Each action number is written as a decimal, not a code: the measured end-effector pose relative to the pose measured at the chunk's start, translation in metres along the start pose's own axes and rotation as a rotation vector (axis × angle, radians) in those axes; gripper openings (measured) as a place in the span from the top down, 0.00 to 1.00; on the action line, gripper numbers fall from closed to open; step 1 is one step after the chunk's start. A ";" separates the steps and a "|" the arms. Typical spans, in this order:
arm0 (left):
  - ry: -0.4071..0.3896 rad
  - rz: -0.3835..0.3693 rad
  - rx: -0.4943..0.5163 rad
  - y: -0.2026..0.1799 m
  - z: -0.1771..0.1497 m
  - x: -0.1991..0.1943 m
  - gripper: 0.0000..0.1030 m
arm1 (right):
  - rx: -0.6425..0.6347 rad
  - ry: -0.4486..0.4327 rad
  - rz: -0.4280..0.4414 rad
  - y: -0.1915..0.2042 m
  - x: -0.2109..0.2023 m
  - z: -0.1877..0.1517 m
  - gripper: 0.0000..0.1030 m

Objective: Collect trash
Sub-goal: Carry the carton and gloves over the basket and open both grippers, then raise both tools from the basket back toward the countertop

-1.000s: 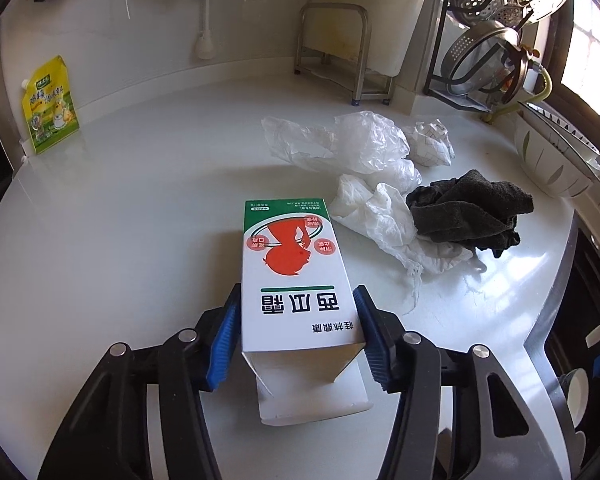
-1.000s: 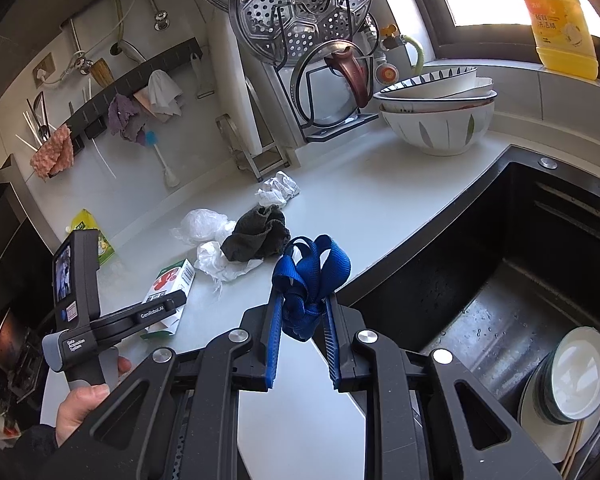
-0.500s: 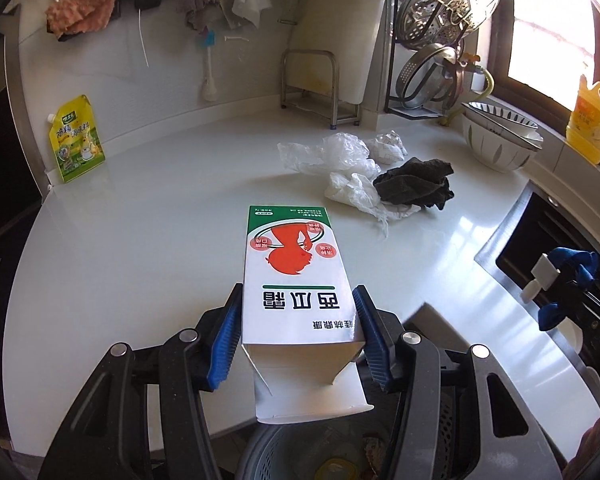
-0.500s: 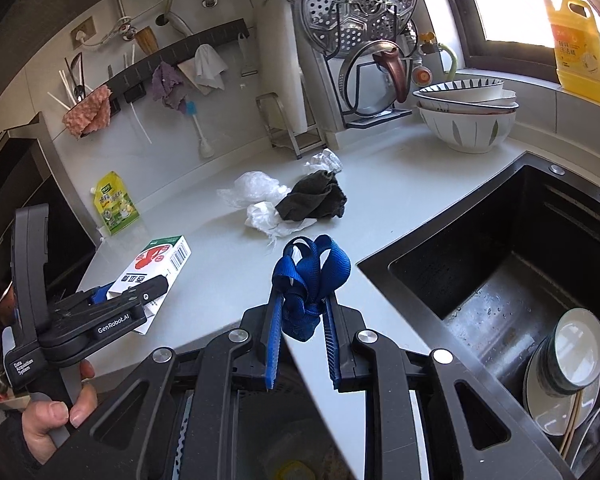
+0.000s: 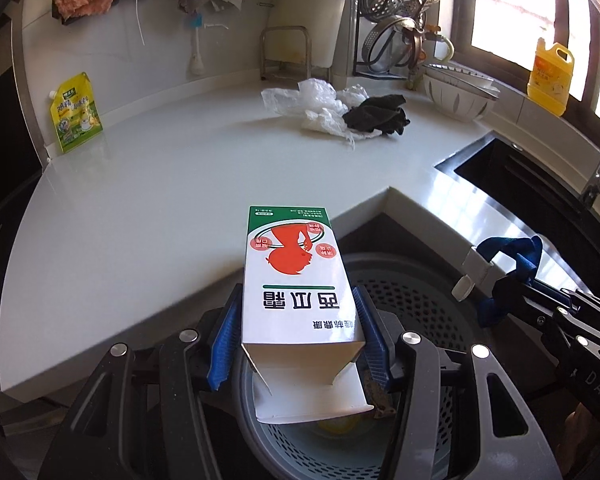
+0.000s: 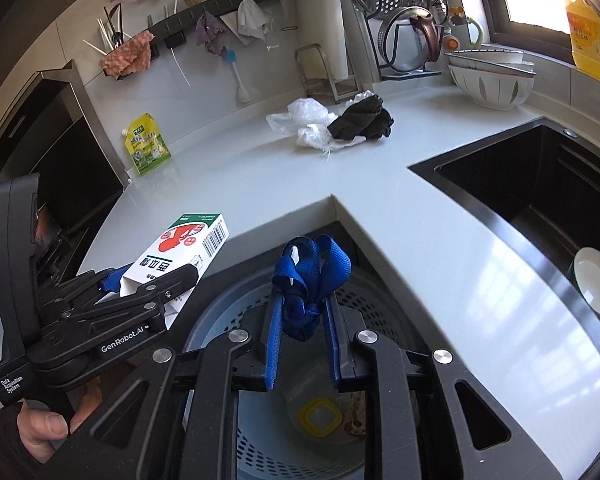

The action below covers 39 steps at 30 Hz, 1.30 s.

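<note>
My left gripper (image 5: pixel 298 334) is clamped on a white carton (image 5: pixel 296 280) at roughly half spread, blue pads pressing its two long sides. The carton's top face carries a green band at the far end, a red figure in the middle and large green characters nearer me; a barcode shows on its side in the right wrist view. The near end is torn open, with one flap hanging down. It is held in the air, its far end over the edge of the white countertop (image 5: pixel 172 184) and its open end over the grey perforated bin (image 5: pixel 416 300) below.

My right gripper (image 6: pixel 302 342) is nearly closed, pinching a knotted blue mesh strap (image 6: pixel 312 276) with a small white tag, also held above the bin. Inside the bin I see a yellow ring-shaped item (image 6: pixel 319 417) and some brown scraps.

Remaining on the countertop: crumpled clear plastic bags (image 5: pixel 312 100) touching a dark cloth (image 5: pixel 378 114), well apart from both grippers. A yellow-green pouch (image 5: pixel 75 112) leans against the back wall.
</note>
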<state>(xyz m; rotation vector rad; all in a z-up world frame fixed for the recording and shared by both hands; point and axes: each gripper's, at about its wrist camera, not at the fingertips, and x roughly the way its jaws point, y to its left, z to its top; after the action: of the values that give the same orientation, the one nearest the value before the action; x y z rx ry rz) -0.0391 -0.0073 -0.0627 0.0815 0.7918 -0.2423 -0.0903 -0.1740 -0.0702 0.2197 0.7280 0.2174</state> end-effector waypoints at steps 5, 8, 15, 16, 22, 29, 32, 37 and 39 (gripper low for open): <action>0.041 -0.027 -0.004 -0.001 -0.021 0.005 0.49 | -0.007 0.059 -0.006 0.005 0.007 -0.025 0.82; 0.052 -0.029 0.001 -0.004 -0.027 0.007 0.49 | -0.006 0.076 -0.010 0.006 0.009 -0.033 0.82; 0.080 -0.036 0.015 -0.009 -0.035 0.011 0.49 | -0.006 0.095 -0.019 0.005 0.012 -0.038 0.82; 0.084 -0.040 0.014 -0.009 -0.035 0.012 0.48 | -0.005 0.098 -0.020 0.004 0.013 -0.039 0.82; 0.102 -0.047 0.010 -0.009 -0.040 0.014 0.45 | 0.017 0.106 -0.025 -0.001 0.013 -0.041 0.80; 0.087 -0.034 -0.013 -0.004 -0.038 0.010 0.22 | 0.028 0.070 -0.037 -0.006 0.006 -0.040 0.46; 0.092 -0.031 -0.023 -0.001 -0.039 0.011 0.22 | 0.034 0.065 -0.035 -0.007 0.005 -0.039 0.46; 0.097 -0.020 -0.034 0.003 -0.040 0.013 0.20 | 0.039 0.072 -0.025 -0.008 0.007 -0.041 0.46; 0.092 -0.017 -0.040 0.005 -0.040 0.013 0.18 | 0.039 0.065 -0.015 -0.007 0.006 -0.040 0.46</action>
<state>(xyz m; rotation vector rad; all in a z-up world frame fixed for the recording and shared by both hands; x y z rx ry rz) -0.0571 0.0017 -0.1002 0.0489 0.8883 -0.2400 -0.1122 -0.1744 -0.1055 0.2454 0.7986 0.1972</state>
